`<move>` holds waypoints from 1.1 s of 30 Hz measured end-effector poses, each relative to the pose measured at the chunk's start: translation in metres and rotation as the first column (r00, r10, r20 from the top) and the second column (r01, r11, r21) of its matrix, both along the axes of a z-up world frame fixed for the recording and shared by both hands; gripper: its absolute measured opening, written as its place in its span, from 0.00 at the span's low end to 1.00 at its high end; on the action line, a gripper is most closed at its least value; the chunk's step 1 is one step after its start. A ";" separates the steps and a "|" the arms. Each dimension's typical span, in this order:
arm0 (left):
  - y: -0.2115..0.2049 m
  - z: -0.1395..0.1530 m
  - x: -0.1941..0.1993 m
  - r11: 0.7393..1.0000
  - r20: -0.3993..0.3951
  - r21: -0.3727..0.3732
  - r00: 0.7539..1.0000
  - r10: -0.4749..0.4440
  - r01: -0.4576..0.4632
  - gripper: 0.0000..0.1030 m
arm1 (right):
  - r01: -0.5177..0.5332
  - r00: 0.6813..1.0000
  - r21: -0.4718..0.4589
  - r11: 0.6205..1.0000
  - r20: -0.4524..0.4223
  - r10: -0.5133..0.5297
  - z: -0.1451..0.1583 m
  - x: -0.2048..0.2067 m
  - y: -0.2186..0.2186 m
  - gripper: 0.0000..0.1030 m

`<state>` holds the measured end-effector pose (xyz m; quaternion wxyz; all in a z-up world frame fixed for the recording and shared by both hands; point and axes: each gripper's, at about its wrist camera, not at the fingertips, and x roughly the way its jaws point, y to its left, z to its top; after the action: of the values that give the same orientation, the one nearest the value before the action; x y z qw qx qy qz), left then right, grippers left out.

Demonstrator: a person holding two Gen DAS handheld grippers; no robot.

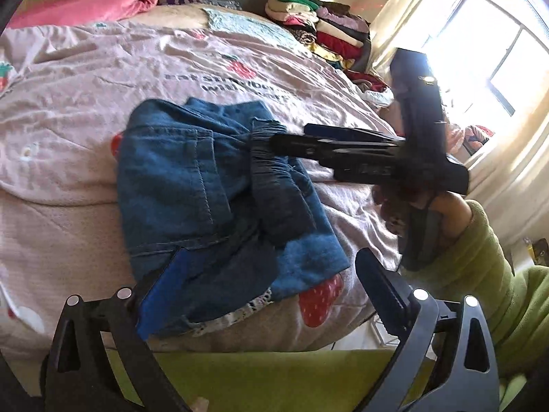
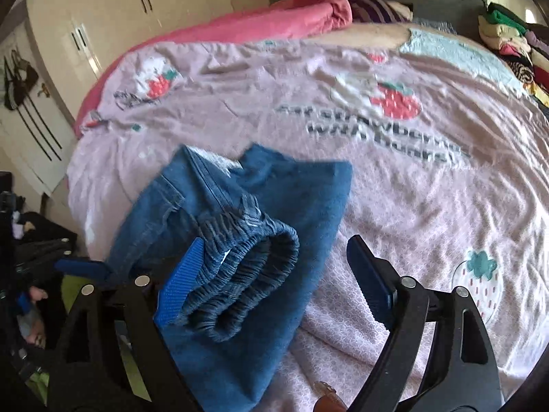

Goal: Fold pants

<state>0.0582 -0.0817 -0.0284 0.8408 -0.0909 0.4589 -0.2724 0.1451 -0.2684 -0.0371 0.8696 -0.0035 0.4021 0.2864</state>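
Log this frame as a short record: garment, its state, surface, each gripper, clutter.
garment: blue denim pants
state: folded into a compact bundle, elastic waistband on top
surface: pink strawberry-print bedspread
left gripper: open, over the near edge of the pants, nothing gripped
right gripper: open, waistband between its fingers, not pinched
clutter: stack of folded clothes at the far side of the bed

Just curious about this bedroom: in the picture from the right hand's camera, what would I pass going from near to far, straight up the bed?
The tongs, open → folded blue jeans → lettering on the bedspread → printed strawberry → pink blanket at the head of the bed.
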 end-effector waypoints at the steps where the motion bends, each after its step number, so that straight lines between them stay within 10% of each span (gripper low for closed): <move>1: 0.002 0.004 -0.006 1.000 0.010 0.010 1.000 0.005 -0.005 0.94 | 0.000 1.000 0.007 1.000 0.011 0.000 0.005 -0.004 -0.002 0.78; 21: 0.032 0.030 -0.016 0.992 0.074 0.053 0.992 0.107 -0.111 0.96 | 0.007 0.975 -0.011 1.000 0.223 -0.005 0.066 -0.077 -0.023 0.89; 33: 0.054 0.032 0.041 0.988 0.071 0.051 0.987 0.143 -0.147 0.89 | -0.243 0.930 -0.172 0.955 0.238 0.280 0.039 -0.133 0.026 0.80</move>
<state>0.0996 -0.0277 0.0035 0.8756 -0.0912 0.4299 -0.2004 0.0118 -0.2419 0.0014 0.8664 -0.1554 0.2995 0.3682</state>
